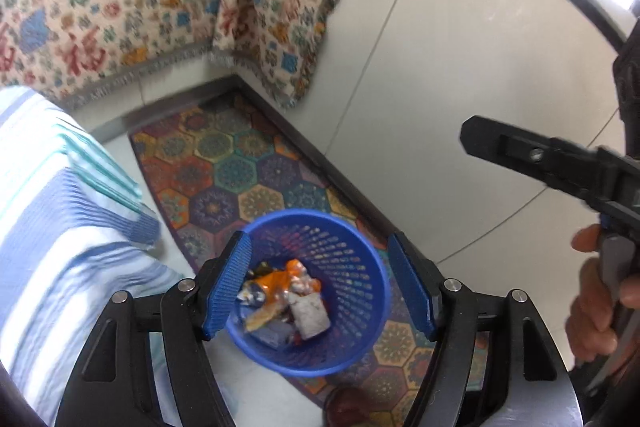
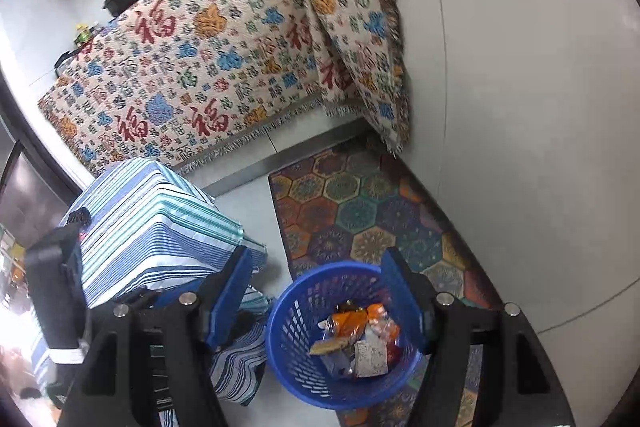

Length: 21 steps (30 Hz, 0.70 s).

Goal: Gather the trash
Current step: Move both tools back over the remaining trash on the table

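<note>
Floor: patterned rug point(image 1: 248, 179) under blue basket point(image 1: 352, 307) of trash point(image 1: 288, 299)
Left gripper point(image 1: 320, 287): wide apart — empty, above basket
Right gripper point(image 2: 316, 303): wide apart — empty

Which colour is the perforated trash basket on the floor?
The basket is blue; the right wrist view shows it best.

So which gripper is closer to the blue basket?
Left, though not by much. The left gripper hangs open right over the basket. The right gripper is open too, above it and a bit off to its side.

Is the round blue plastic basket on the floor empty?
No, the round blue plastic basket holds crumpled wrappers, orange and silver ones among them.
</note>
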Motion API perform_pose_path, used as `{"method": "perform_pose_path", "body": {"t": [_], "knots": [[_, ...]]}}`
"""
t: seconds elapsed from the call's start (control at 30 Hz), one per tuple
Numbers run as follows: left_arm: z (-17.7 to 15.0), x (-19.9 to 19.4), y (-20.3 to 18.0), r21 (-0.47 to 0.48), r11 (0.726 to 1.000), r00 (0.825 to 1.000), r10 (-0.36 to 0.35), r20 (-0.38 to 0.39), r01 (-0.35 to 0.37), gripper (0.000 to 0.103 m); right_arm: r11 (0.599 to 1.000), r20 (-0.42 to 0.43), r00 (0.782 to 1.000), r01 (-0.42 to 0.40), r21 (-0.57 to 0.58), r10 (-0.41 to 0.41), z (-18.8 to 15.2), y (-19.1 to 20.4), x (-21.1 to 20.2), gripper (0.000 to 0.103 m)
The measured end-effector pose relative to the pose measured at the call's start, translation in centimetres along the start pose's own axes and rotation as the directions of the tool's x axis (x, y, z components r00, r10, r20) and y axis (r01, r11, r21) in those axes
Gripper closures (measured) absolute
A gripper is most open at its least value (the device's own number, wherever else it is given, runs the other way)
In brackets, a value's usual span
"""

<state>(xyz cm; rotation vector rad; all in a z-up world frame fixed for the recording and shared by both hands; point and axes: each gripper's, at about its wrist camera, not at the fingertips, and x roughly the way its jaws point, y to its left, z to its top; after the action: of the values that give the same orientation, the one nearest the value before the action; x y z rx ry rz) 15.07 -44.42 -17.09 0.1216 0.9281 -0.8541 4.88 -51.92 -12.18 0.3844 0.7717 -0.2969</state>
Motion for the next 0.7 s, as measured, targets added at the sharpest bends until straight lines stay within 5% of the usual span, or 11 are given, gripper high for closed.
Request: {"method": "perform_pose_path", "body": {"t": [0.17,0.33,0.53,0.7], "knots": [[-1.4,-6.7,3.3,0.011,0.998,0.996,0.065,0.068,-0.066,0.013,0.989,0.061,0.998,0.005,-0.148,0.005,-0.2,4.1,-1.3,0.034],[-5.0,-12.4,9.8,-0.022,0.974,0.971,0.225,0.08,-0.224,0.007,0.951,0.074,0.996,-0.021,-0.308,0.046,-1.7,10.2,-1.8,0.033],[-9.2,-16.3,19.7,-0.132,0.883,0.891,0.455,0.01,-0.45,0.007,0.854,-0.071,0.988,-0.152,-0.498,0.135,-4.9,20.4,1.0,0.033],[-10.8,-19.1,26.4,-0.3,0.801,0.842,0.539,-0.019,-0.519,0.007,0.812,-0.194,0.967,-0.246,-0.53,0.166,-6.9,27.2,5.5,0.033]]}}
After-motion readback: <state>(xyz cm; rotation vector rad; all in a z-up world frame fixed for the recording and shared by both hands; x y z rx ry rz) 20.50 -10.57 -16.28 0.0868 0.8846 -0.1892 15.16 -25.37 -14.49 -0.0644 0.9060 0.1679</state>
